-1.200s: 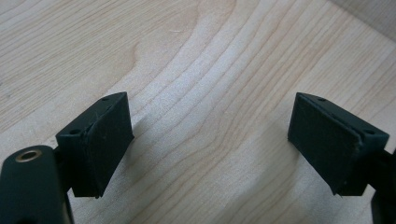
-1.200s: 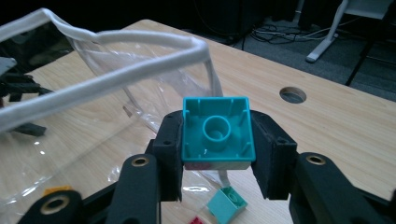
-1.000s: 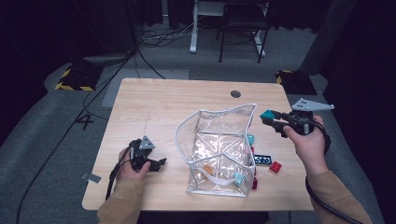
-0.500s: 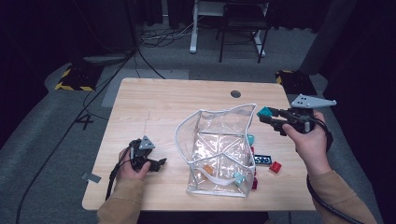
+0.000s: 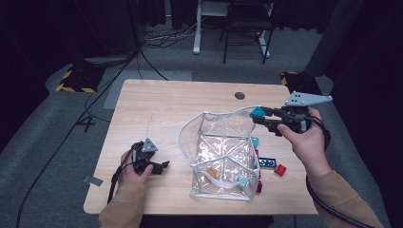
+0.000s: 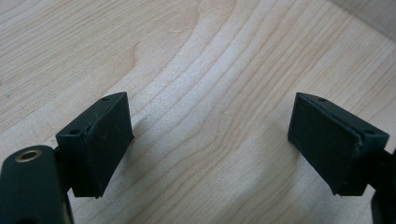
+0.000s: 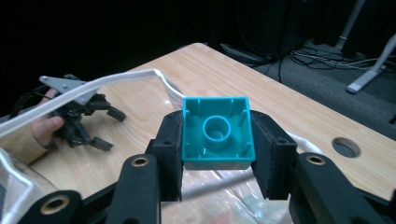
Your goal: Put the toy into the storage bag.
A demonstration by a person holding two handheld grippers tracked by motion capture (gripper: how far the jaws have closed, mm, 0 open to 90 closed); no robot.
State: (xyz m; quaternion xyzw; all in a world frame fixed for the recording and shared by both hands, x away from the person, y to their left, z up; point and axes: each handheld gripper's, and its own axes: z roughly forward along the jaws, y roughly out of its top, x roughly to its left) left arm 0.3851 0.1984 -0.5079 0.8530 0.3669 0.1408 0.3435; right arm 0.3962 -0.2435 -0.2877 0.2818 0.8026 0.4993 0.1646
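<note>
I note my right tool (image 5: 264, 118) pinching the teal brick (image 7: 217, 132) right of frame centre, just above the clear bag's (image 5: 221, 156) rim, bag mouth lower left; left tool (image 5: 159, 167) rests spread, far left.

i'm working in a dim lab or studio: black curtains all round, grey carpet, cables (image 5: 157, 40) trailing across the floor, hazard-striped floor plates (image 5: 73, 85), one bare wooden table (image 5: 190, 102).
</note>
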